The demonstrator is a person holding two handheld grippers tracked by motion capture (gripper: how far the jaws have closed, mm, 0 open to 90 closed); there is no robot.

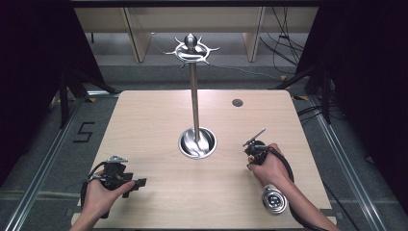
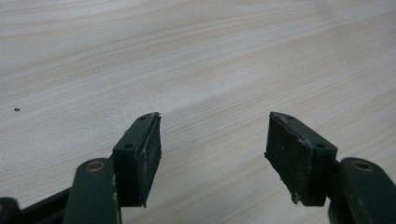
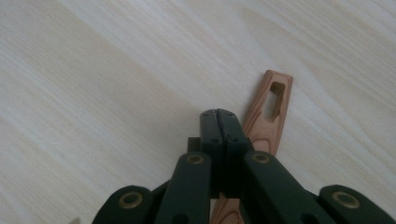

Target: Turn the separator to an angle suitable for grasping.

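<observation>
Right gripper view, wooden handle (image 3: 271, 109), slotted end

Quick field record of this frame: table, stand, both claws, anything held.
surface: light wood table
stand: metal pole rack with hooked top, upright in a round base at mid-table
left claw: open, nothing between its jaws, over bare table
right claw: jaws together beside a wooden handle with a slot near its end; grip itself hidden
near edge by right forearm: round metal utensil head
</observation>
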